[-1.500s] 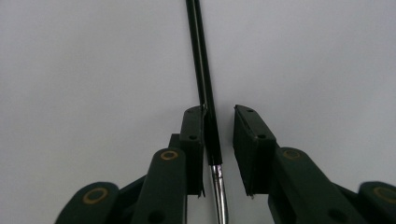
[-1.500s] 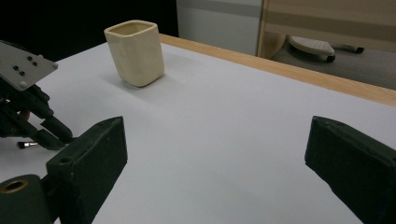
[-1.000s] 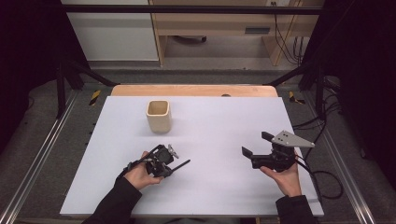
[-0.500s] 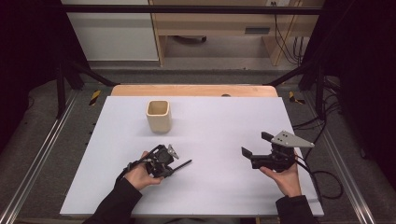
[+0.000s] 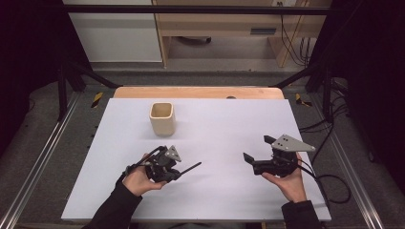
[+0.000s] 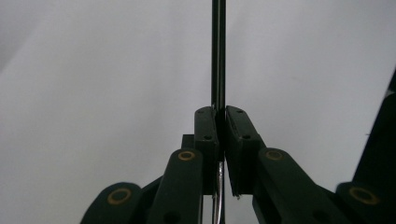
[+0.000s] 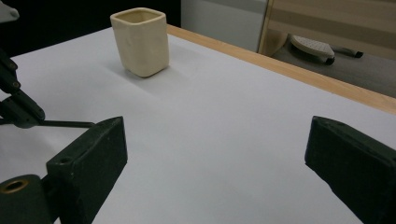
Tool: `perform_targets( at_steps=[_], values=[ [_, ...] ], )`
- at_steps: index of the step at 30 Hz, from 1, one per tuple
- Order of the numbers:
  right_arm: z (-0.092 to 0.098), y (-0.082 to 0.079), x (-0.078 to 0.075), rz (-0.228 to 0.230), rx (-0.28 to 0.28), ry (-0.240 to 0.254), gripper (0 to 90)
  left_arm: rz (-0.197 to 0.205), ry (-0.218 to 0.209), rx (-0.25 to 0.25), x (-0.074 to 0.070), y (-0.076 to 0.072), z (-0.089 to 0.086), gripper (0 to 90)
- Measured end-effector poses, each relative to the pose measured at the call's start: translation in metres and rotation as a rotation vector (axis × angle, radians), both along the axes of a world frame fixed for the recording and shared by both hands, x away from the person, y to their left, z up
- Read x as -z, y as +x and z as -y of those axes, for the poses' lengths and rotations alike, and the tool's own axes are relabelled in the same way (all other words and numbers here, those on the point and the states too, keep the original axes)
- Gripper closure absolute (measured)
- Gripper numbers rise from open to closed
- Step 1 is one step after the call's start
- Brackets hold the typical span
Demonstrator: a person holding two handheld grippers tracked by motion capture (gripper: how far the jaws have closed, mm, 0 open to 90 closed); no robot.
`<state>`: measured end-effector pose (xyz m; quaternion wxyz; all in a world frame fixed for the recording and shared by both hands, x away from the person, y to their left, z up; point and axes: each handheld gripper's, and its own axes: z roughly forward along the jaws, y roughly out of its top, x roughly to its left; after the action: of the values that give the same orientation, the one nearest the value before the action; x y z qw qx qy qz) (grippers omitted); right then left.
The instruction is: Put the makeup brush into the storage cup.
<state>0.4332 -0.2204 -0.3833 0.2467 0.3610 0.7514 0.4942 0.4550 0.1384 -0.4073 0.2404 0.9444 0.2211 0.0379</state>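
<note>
The left gripper (image 5: pixel 177 170) has its jaws clamped on a thin black rod (image 5: pixel 190 168) that pokes toward three o'clock. The right gripper (image 5: pixel 257 153) sits with jaws wide apart, holding nothing. A cream square ceramic cup (image 5: pixel 162 118) stands upright on the white table (image 5: pixel 219 138) at eleven o'clock.
</note>
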Motion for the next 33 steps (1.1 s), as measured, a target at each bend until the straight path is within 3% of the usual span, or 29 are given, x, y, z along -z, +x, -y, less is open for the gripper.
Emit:
perform_targets(
  at_steps=[9, 20, 33],
  values=[
    [-0.020, -0.005, -0.006, 0.010, -0.056, -0.066, 6.5, 0.019, -0.010, 0.058, -0.005, -0.009, 0.012, 83.9],
    [-0.052, -0.009, -0.012, 0.011, -0.140, -0.145, 6.9, 0.010, -0.003, 0.093, -0.016, -0.001, 0.016, 83.9],
    [-0.085, -0.007, -0.014, -0.006, -0.221, -0.311, 7.7, -0.019, 0.032, 0.133, -0.030, 0.011, 0.024, 83.9]
  ],
)
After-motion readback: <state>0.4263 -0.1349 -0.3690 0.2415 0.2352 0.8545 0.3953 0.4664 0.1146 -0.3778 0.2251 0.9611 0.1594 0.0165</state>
